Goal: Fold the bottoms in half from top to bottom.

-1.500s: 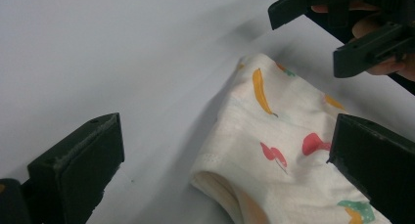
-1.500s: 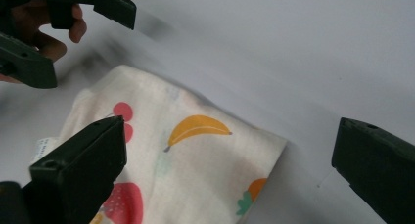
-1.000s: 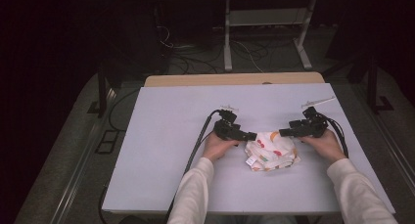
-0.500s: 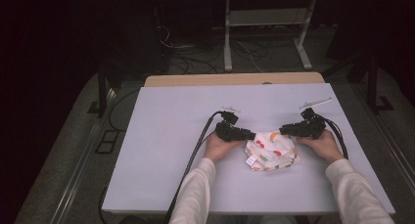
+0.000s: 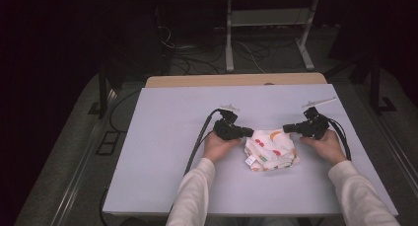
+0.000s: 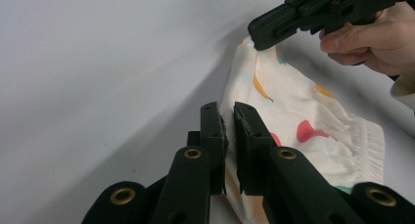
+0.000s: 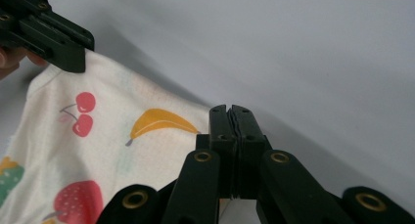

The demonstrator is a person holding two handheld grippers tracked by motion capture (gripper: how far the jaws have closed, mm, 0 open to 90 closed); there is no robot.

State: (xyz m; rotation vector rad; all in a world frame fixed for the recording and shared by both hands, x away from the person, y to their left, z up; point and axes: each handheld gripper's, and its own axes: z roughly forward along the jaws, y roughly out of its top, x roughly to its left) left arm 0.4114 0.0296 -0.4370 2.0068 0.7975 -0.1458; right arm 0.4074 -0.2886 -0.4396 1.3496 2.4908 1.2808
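Note:
A small white cloth (image 5: pixel 270 149) printed with fruit lies crumpled on the pale grey table top (image 5: pixel 162 152), near the front middle. My left gripper (image 5: pixel 249 133) pinches its far left corner. In the left gripper view the jaws (image 6: pixel 229 115) have just been closing, and the cloth's (image 6: pixel 303 111) edge sits between the pads. My right gripper (image 5: pixel 287 129) is at the far right corner. Its jaws (image 7: pixel 228 111) have just been closing too and now stand together over the cloth's (image 7: pixel 112 136) edge. A hand holds each gripper from the near side.
The left gripper's black cable (image 5: pixel 197 147) runs across the table to the front edge. The right gripper's cable (image 5: pixel 342 134) loops by the right hand. A wooden strip (image 5: pixel 236 80) borders the table's far edge. Metal stand legs (image 5: pixel 268 33) and floor cables lie behind.
Both pairs of jaws stood open beside the cloth's far corners; now they have closed on those corners. The hands have barely shifted, and the cloth's top edge is drawn slightly between them.

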